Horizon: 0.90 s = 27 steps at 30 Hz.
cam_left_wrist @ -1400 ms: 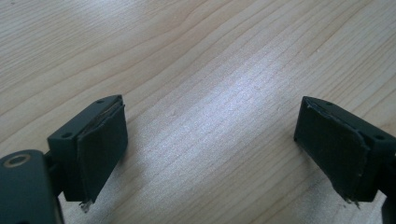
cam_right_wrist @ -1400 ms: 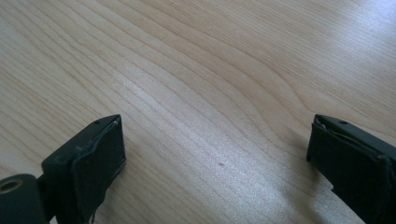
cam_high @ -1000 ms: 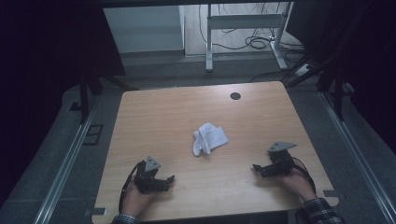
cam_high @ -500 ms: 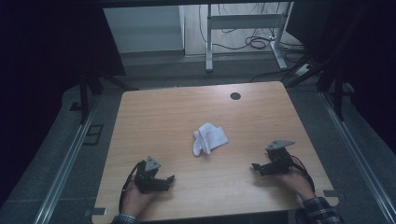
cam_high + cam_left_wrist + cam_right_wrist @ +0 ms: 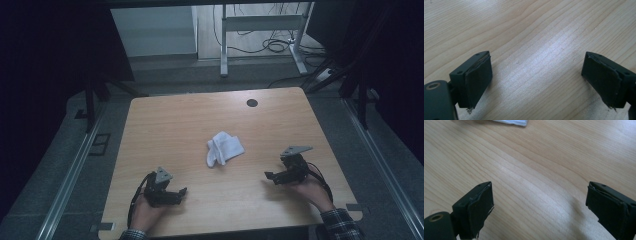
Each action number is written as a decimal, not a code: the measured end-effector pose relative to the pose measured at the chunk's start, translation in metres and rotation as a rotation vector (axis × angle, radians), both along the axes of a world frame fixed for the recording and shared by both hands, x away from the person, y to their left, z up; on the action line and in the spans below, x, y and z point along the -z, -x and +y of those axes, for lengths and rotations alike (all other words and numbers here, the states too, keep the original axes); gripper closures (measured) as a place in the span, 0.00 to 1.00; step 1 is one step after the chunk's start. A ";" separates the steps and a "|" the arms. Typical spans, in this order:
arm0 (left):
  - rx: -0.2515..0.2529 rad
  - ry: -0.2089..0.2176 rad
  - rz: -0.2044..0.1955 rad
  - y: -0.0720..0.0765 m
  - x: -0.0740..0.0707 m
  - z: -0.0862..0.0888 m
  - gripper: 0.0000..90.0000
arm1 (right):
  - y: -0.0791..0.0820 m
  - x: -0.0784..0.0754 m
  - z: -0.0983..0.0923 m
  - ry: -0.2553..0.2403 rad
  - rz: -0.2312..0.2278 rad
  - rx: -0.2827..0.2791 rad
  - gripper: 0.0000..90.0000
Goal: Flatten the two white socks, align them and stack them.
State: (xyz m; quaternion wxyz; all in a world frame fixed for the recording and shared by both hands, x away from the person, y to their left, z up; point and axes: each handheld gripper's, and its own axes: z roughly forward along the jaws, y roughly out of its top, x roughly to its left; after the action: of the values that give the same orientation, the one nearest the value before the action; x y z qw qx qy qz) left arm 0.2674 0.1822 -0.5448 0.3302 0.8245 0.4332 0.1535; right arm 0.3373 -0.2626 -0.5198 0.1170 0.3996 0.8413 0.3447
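The light wooden rectangular table [image 5: 170,130] takes up the middle of the high view, its grain running clean and bare in both gripper views. A small round black hole [image 5: 252,103] sits in the tabletop near the far edge, at about 1 o'clock from the table's centre.

Beyond the far edge, at 12 o'clock, a grey metal frame with two upright legs [image 5: 260,30] stands on the floor, with dark cables [image 5: 280,46] lying loose around its feet. Grey metal rails [image 5: 70,175] run along the floor on both sides of the table.

The person's left hand [image 5: 145,212] enters at 7 o'clock and holds the left black two-jaw gripper [image 5: 182,191], which rests low over the tabletop near the front edge. In the left gripper view its jaws stand spread wide apart with nothing but bare wood between them [image 5: 536,72].

The right hand [image 5: 312,192], in a checked sleeve [image 5: 340,225], enters at 5 o'clock and holds the right black two-jaw gripper [image 5: 268,176], a grey three-cornered plate [image 5: 296,150] on top. Its jaws are likewise spread wide and empty [image 5: 539,202].

A small crumpled white cloth [image 5: 224,148] lies just past the table's centre, between the two grippers and well apart from both. Its edge shows at 11 o'clock in the right gripper view [image 5: 511,122].
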 end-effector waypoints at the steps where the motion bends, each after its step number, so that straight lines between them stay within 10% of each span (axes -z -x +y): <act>1: 0.000 0.000 0.000 0.000 0.000 0.000 0.11 | -0.001 0.000 0.001 0.002 -0.001 -0.004 0.09; 27: 0.000 0.001 -0.002 0.000 0.000 0.000 0.11 | -0.029 -0.028 0.033 -0.034 -0.038 -0.017 0.32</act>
State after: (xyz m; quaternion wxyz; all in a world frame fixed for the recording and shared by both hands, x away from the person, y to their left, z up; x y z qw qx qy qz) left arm 0.2674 0.1822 -0.5450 0.3311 0.8241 0.4331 0.1541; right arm 0.3666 -0.2291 -0.4914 0.1232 0.3879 0.8363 0.3673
